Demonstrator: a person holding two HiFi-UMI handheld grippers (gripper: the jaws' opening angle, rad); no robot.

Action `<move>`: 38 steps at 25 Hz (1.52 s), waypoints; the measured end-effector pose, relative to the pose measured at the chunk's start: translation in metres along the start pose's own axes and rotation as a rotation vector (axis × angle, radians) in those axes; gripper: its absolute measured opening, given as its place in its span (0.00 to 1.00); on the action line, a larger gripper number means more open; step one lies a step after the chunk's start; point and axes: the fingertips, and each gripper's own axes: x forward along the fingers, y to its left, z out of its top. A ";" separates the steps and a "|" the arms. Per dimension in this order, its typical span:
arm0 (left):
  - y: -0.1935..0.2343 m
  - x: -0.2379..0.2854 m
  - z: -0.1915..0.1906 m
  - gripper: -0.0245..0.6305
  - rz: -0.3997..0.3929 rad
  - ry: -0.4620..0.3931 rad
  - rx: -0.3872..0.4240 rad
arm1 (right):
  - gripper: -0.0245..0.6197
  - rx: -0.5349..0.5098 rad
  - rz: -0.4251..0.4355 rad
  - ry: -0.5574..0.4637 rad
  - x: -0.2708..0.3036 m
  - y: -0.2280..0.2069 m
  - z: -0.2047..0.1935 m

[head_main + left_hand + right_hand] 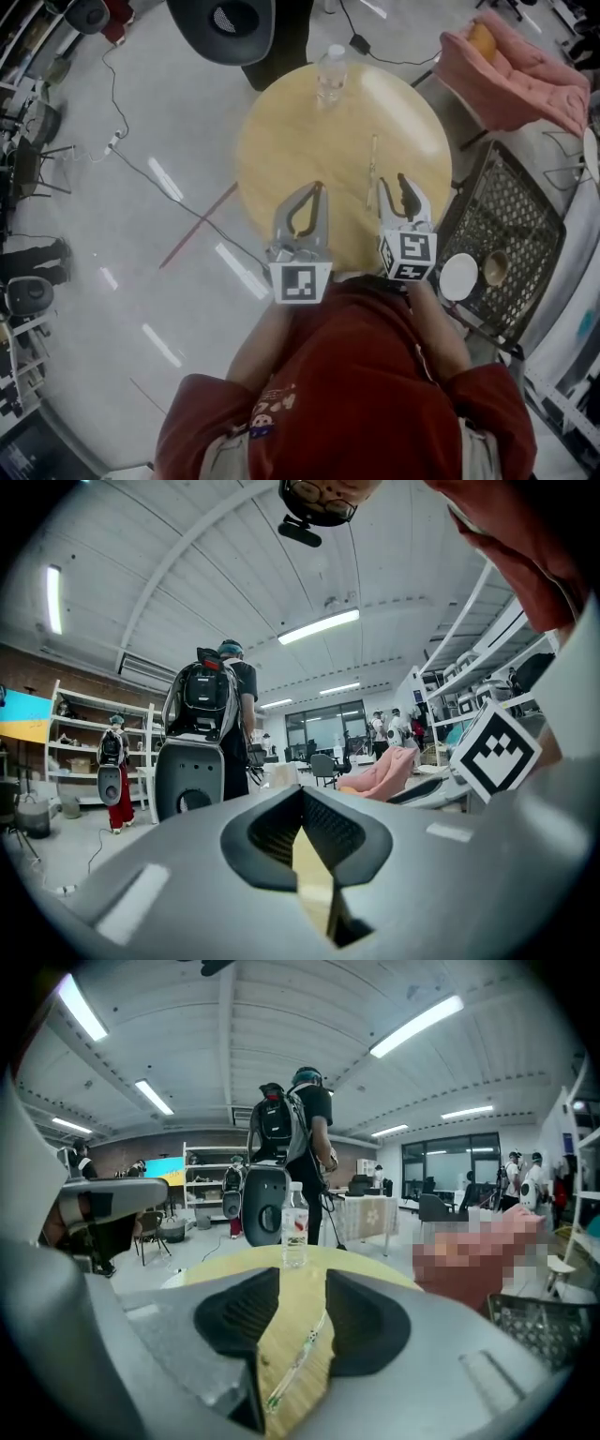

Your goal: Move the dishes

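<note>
The dishes, a white plate (pixel 458 277) and a small bowl (pixel 494 268), sit side by side at the near end of the black wire basket (pixel 511 211), just off the right edge of the round table (pixel 281 141) and close to my right arm. Neither is in my grip, so I judge the task to be at its start, with the reach for the first dish not yet made.

My right gripper (pixel 392 180) hovers over the table's near right part with its jaws apart and nothing between the pads. Only a thin stick (pixel 372 169) lying on the wood further ahead shows through the gap. My left gripper (pixel 319 187) is beside it, jaws closed together on nothing.

The next move, I think, calls for swinging the right gripper sideways and down to the plate's rim — a thin edge that needs a square bite.

A water bottle (pixel 330 75) stands at the table's far edge.

I cannot tell what the stick is or whether the bowl holds anything. Neither gripper view shows the dishes — the right one catches only a corner of the basket.
</note>
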 end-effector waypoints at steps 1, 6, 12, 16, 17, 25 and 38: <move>0.002 0.000 0.000 0.05 0.001 0.004 0.007 | 0.26 -0.002 -0.001 0.024 0.005 0.000 -0.005; 0.015 0.001 0.003 0.05 0.011 0.004 0.014 | 0.26 -0.008 0.004 0.119 0.025 0.001 -0.025; 0.027 -0.002 -0.004 0.05 0.024 0.029 0.002 | 0.26 -0.012 0.020 0.214 0.044 0.006 -0.046; 0.034 -0.005 -0.009 0.05 0.046 0.036 -0.021 | 0.26 -0.017 0.015 0.267 0.055 0.006 -0.058; 0.035 -0.006 -0.013 0.05 0.048 0.049 -0.032 | 0.26 -0.014 0.011 0.279 0.058 0.006 -0.062; 0.052 -0.014 -0.027 0.05 0.072 0.070 -0.056 | 0.26 0.003 0.001 0.412 0.079 0.004 -0.094; 0.057 -0.011 -0.028 0.05 0.068 0.059 -0.068 | 0.26 0.010 -0.011 0.539 0.091 0.008 -0.126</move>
